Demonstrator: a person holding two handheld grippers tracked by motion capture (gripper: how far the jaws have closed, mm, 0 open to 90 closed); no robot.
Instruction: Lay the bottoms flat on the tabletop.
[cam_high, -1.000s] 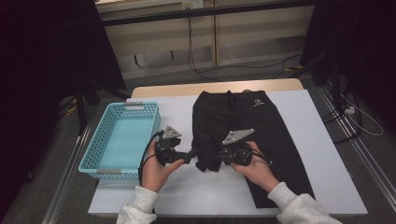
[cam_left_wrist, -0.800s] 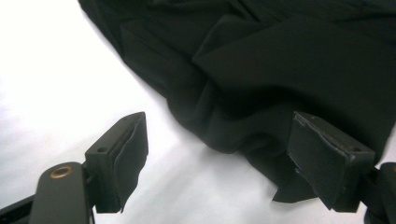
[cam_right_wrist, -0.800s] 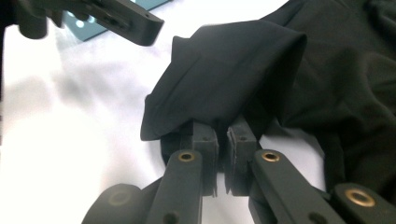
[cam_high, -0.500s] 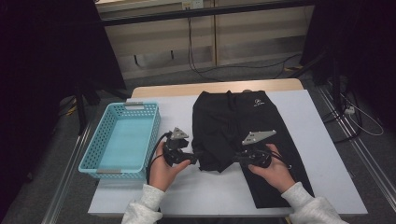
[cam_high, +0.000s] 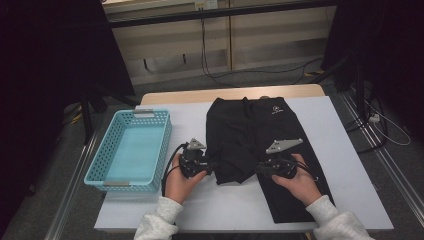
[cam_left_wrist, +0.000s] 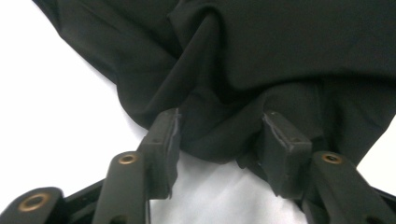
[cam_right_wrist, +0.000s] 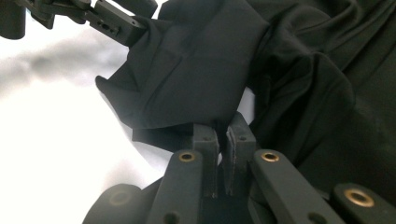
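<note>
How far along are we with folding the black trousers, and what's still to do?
Done: one leg of the black trousers is already folded up over the upper part. In hand: the right tool is shut on the folded hem, and the left tool has just been closing around a fold of the fabric, pads not yet pinching. Left: further folds; the blue basket holds nothing.

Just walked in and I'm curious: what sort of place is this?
Probably a lab or test room for recording handling work, not a home: a plain white table, loose cables along the floor, dark curtains at the sides, and camera-fitted grippers folding black trousers.
</note>
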